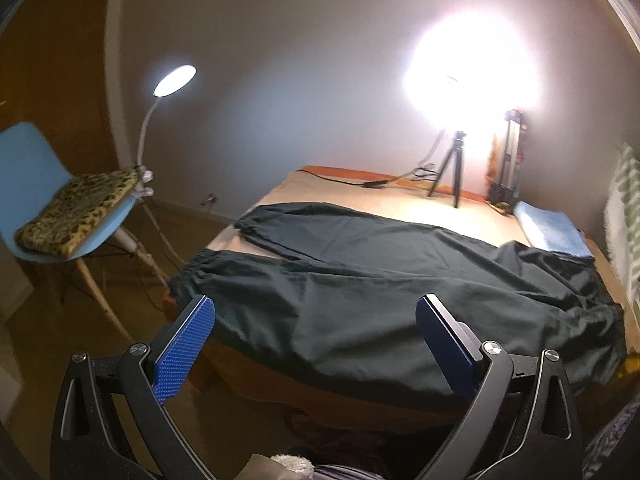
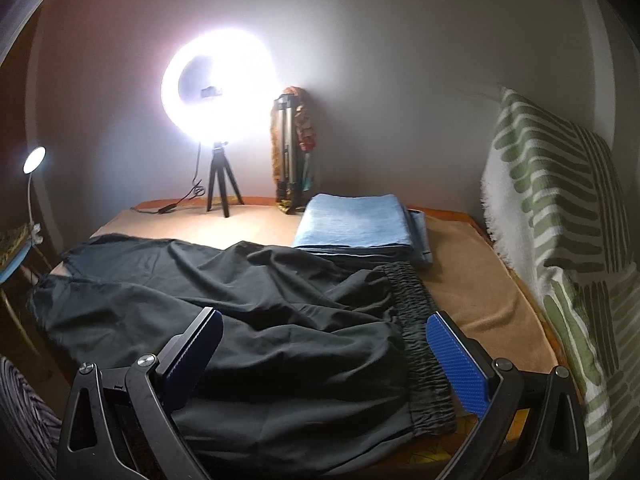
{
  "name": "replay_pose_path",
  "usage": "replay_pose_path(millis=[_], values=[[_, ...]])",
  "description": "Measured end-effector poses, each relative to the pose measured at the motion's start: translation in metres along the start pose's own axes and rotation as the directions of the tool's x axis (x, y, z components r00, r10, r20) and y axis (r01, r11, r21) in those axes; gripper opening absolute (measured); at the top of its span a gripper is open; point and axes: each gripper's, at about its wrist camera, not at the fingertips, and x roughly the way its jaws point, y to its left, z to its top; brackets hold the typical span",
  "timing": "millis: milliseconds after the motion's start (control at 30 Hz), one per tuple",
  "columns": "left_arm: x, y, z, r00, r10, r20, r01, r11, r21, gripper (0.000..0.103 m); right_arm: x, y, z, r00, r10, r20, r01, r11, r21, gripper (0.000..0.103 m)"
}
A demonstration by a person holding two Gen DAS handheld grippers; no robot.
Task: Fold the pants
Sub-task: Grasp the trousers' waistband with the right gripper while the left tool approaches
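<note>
Black pants (image 1: 380, 280) lie spread flat across the tan table (image 1: 420, 208), legs to the left with gathered cuffs, elastic waistband (image 2: 416, 332) to the right. My left gripper (image 1: 316, 312) is open and empty, held above the near leg by the table's front edge. My right gripper (image 2: 324, 328) is open and empty, held above the waist end of the pants (image 2: 248, 320), its right finger just beside the waistband.
A folded blue cloth (image 2: 356, 224) lies behind the waistband. A bright ring light on a tripod (image 2: 220, 184) and a folded tripod (image 2: 290, 160) stand at the back. A blue chair with a leopard cushion (image 1: 80, 208) and a desk lamp (image 1: 172, 80) stand left. A green-striped blanket (image 2: 560, 208) hangs right.
</note>
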Motion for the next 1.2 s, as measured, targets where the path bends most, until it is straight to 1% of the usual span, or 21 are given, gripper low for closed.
replay_pose_path(millis=[100,233,333,400,433,467,533,600,700,767,833,900,967,1133,1167,1200], values=[[0.003,0.015,-0.001,1.000,-0.002,-0.023,0.002,0.999,-0.037,0.101,0.001,0.008,0.000,1.000,0.017,-0.002,-0.017,0.999,-0.032,0.103],[0.007,0.030,-0.003,0.998,-0.009,-0.054,0.005,0.998,-0.062,0.101,0.004,0.022,0.000,0.998,0.061,-0.001,-0.061,0.994,-0.088,0.103],[0.010,0.040,-0.006,0.997,-0.007,-0.075,0.001,0.997,-0.077,0.100,0.007,0.036,-0.001,0.995,0.102,-0.012,-0.102,0.985,-0.141,0.103],[0.013,0.050,-0.009,0.996,-0.017,-0.089,0.007,0.994,-0.105,0.100,0.009,0.047,-0.002,0.992,0.127,-0.018,-0.128,0.975,-0.180,0.103],[0.015,0.055,-0.010,0.995,-0.025,-0.093,0.014,0.993,-0.121,0.096,0.009,0.052,-0.002,0.990,0.141,-0.021,-0.142,0.970,-0.195,0.103],[0.016,0.060,-0.011,0.995,-0.037,-0.095,0.024,0.990,-0.136,0.090,0.010,0.057,-0.003,0.987,0.160,-0.024,-0.161,0.965,-0.207,0.102],[0.019,0.071,-0.015,0.993,-0.066,-0.094,0.049,0.984,-0.169,0.086,0.012,0.064,-0.005,0.979,0.198,-0.035,-0.201,0.954,-0.223,0.102],[0.023,0.078,-0.018,0.993,-0.064,-0.103,0.046,0.983,-0.176,0.083,0.016,0.072,-0.007,0.970,0.239,-0.050,-0.244,0.940,-0.239,0.102],[0.034,0.087,-0.022,0.990,-0.045,-0.133,0.022,0.986,-0.168,0.077,0.021,0.086,-0.012,0.951,0.299,-0.075,-0.308,0.913,-0.267,0.102],[0.043,0.096,-0.025,0.986,-0.052,-0.156,0.020,0.980,-0.197,0.069,0.025,0.097,-0.019,0.941,0.324,-0.096,-0.337,0.891,-0.303,0.101],[0.053,0.105,-0.028,0.983,-0.063,-0.175,0.022,0.974,-0.227,0.062,0.029,0.109,-0.026,0.934,0.333,-0.127,-0.356,0.871,-0.339,0.097],[0.062,0.111,-0.032,0.980,-0.065,-0.187,0.019,0.970,-0.241,0.061,0.034,0.121,-0.035,0.921,0.351,-0.168,-0.389,0.844,-0.369,0.093],[0.071,0.114,-0.036,0.978,-0.060,-0.202,0.010,0.971,-0.240,0.056,0.040,0.132,-0.046,0.905,0.365,-0.218,-0.424,0.817,-0.391,0.089],[0.087,0.121,-0.044,0.972,-0.077,-0.222,0.014,0.962,-0.271,0.055,0.052,0.161,-0.078,0.860,0.388,-0.332,-0.506,0.739,-0.445,0.081],[0.088,0.121,-0.045,0.971,-0.079,-0.224,0.016,0.962,-0.273,0.055,0.053,0.168,-0.086,0.852,0.389,-0.350,-0.519,0.715,-0.469,0.081],[0.090,0.121,-0.046,0.971,-0.081,-0.226,0.017,0.962,-0.273,0.055,0.053,0.172,-0.090,0.852,0.384,-0.356,-0.520,0.701,-0.488,0.080]])
